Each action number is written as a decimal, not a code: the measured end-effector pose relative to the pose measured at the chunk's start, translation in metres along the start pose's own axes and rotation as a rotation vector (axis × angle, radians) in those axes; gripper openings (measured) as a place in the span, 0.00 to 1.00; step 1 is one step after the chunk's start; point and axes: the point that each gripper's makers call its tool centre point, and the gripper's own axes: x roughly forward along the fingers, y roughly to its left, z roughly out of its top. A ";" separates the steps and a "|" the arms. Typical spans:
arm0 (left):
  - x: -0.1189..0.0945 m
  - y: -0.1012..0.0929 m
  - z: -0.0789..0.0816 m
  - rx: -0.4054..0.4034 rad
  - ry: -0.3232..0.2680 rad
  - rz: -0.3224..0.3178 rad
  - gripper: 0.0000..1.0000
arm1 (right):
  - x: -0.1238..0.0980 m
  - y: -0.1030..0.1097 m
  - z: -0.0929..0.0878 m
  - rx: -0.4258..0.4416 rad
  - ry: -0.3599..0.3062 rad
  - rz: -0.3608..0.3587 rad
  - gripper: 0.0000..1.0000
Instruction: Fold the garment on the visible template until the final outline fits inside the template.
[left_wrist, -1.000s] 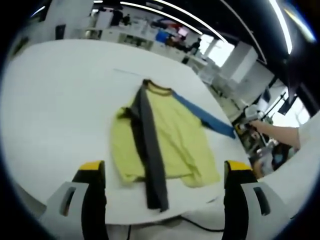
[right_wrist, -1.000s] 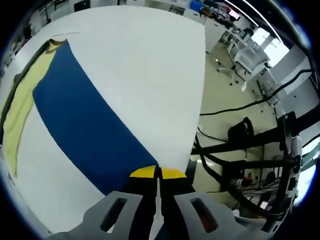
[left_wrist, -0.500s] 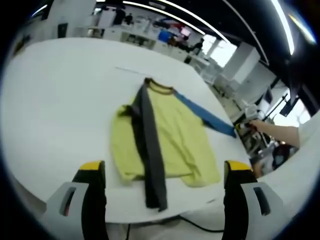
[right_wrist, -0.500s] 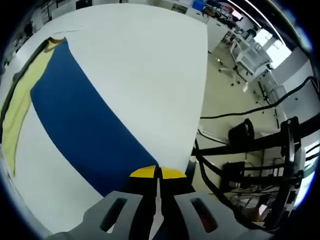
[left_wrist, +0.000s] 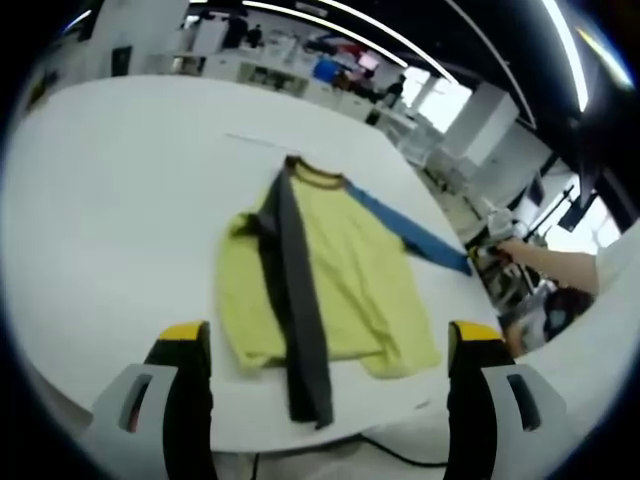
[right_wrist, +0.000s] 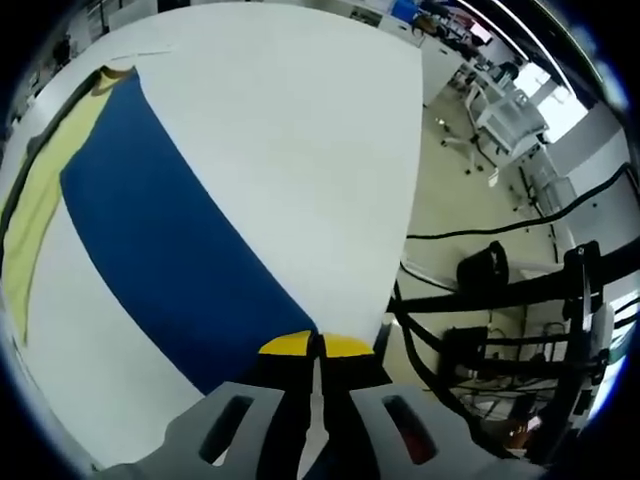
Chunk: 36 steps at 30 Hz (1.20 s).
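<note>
My right hand-held gripper (right_wrist: 316, 345) pinches the blue sleeve (right_wrist: 160, 245) of the yellow long-sleeved shirt (left_wrist: 320, 270) at the white desk's (left_wrist: 110, 190) right edge; left hand-held gripper (left_wrist: 325, 345) gapes wide. I should fold inward, flat.

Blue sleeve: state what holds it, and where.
The right gripper, jaws shut, holds the blue sleeve at its cuff end. The left gripper is open, holding nothing.

1. Looks like a big open lab or workshop hall: long ceiling light strips (left_wrist: 400, 45) run across the top of the left gripper view.
2. Rows of cluttered workbenches (left_wrist: 300, 70) sit at upper centre.
3. Cables (right_wrist: 480, 225) and black equipment stands (right_wrist: 560, 300) crowd the floor at the right of the right gripper view.
</note>
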 end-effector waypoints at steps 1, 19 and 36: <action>0.001 0.000 0.000 0.000 0.002 -0.002 0.95 | -0.001 0.004 -0.002 -0.001 0.006 0.005 0.05; -0.001 -0.004 0.008 0.025 -0.012 -0.042 0.95 | -0.023 0.041 0.009 0.089 -0.075 0.087 0.20; -0.006 0.001 0.014 0.055 -0.002 -0.086 0.95 | -0.058 0.112 0.018 0.122 -0.181 0.141 0.43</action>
